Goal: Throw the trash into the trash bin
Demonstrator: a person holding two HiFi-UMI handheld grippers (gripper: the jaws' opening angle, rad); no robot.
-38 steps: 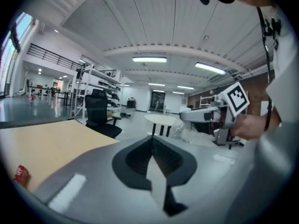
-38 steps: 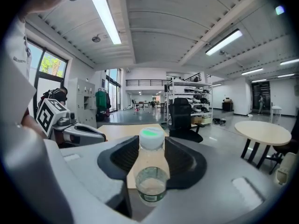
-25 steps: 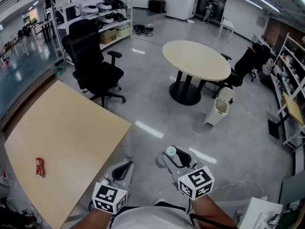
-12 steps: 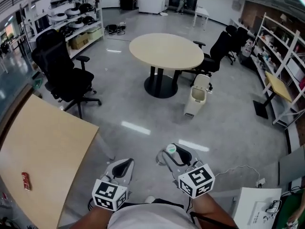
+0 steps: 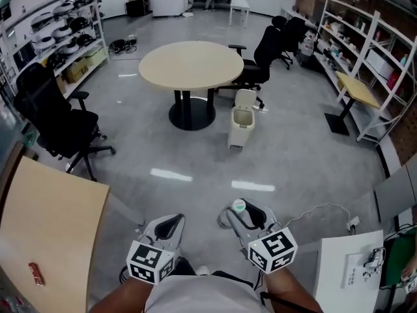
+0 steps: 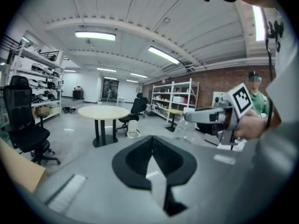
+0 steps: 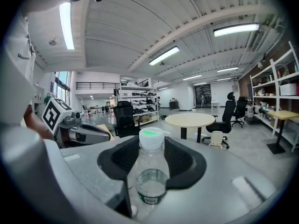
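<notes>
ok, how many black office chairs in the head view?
3. One office chair at left by the wooden desk; one right of the round table; one farther back. Others may be hidden.

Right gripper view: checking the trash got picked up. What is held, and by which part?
A clear plastic bottle with a white cap, clamped by the right gripper across its body, below the cap. The left gripper holds nothing.

No words, brand names or numbers can be read anywhere: the dark label band on the plastic bottle [image 7: 151, 171] is blurred, the red packet [image 5: 36, 273] on the wooden table [image 5: 58, 227] is too small, and the marker cubes [image 5: 272, 250] bear only black-and-white square patterns
</notes>
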